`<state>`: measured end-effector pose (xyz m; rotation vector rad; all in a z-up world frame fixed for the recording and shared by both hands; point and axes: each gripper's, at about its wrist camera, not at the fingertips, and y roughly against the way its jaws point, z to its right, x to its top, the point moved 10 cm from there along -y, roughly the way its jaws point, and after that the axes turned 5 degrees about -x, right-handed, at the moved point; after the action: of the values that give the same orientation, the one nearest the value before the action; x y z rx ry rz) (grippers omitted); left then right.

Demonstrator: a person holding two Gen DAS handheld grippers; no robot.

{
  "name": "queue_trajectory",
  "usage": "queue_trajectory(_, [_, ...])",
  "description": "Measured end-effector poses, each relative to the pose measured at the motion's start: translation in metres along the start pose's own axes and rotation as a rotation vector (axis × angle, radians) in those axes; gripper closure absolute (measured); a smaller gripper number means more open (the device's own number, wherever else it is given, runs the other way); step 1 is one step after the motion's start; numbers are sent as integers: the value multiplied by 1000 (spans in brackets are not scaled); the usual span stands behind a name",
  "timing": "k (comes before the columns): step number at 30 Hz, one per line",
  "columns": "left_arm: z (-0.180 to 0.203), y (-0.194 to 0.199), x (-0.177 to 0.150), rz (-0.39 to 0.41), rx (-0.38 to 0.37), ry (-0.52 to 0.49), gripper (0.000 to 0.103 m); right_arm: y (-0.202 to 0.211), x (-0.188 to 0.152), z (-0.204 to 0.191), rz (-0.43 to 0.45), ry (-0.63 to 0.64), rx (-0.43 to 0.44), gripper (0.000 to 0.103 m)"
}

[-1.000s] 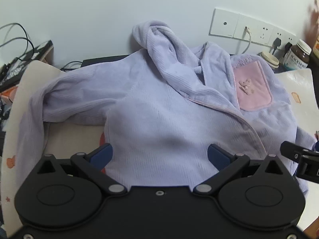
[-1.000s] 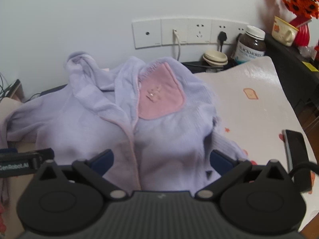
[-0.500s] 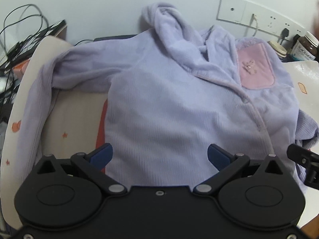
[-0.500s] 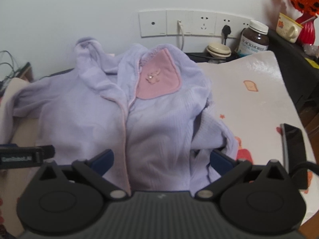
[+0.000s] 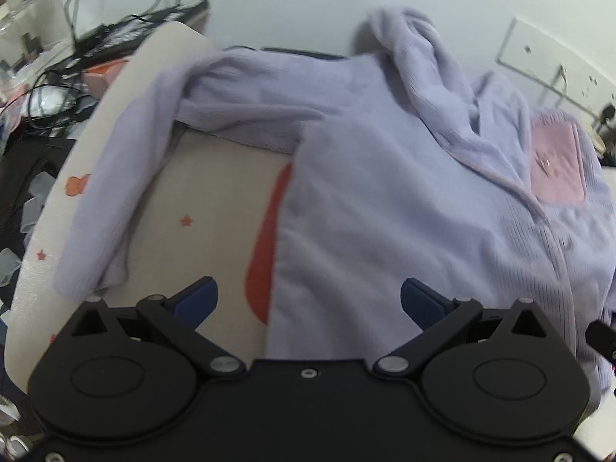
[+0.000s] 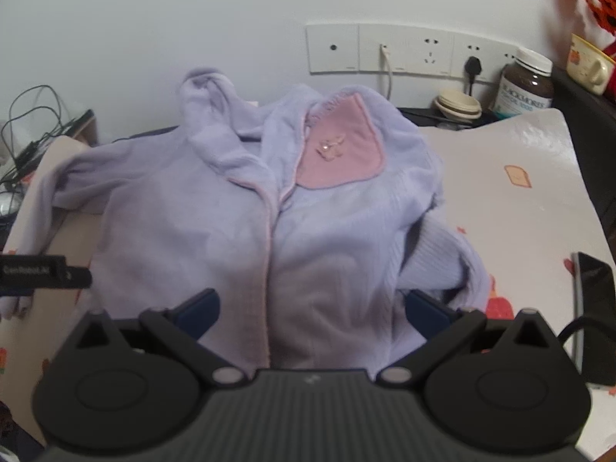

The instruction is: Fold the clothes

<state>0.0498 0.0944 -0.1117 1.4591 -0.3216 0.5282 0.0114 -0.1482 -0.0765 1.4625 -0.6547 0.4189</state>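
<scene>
Lavender hooded jacket (image 6: pixel 238 208) lies spread front-up on the surface (image 6: pixel 512 208), mid-frame. Left tongs (image 5: pixel 308 296) gape empty over its lower-left hem edge; right tongs (image 6: pixel 312 308) gape empty over the centre placket. Bare surface at right, phone (image 6: pixel 595 308) at far right.

A brown jar (image 6: pixel 525 84) far right by the wall sockets carries a label reading "BLACKMORES"; the smaller print beneath it is too blurred to make out. At the left edge of the right wrist view, the black left gripper (image 6: pixel 42 271) bears small pale lettering that looks like "GenRobot.AI". No other writing is legible.
</scene>
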Motion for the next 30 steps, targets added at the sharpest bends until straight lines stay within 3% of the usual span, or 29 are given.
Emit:
queue_trajectory(3, [-4,5,7,15,-13,32,0,2,6,-4,16,13,7,1])
queue_trajectory(5, [-4,5,15,14,-63,101,0,3,12,-8,34,23,16,1])
queue_trajectory(11, [-15,27,57,143,-68,207,0,21,52,-13,158,-2,44,1])
queue_trajectory(13, [-18,36,65,177,-80,217,0,30,64,-14,198,-21,65,1])
queue_trajectory(16, [-26,47,67,221,-15,157,1,38,70,-20,223,-9,95,1])
queue_trajectory(19, [-41,52,53,223,49,110,1,35,61,-26,220,24,125,1])
queue_trajectory(21, [-53,49,36,177,70,111,1,29,50,-33,196,33,160,1])
queue_trajectory(24, [-59,41,21,145,65,98,1,21,34,-47,160,52,200,1])
queue_trajectory(28, [-67,30,2,106,54,79,2,19,17,-61,123,85,192,1])
queue_trajectory(30, [-66,19,-6,73,15,66,9,21,13,-63,120,94,188,1])
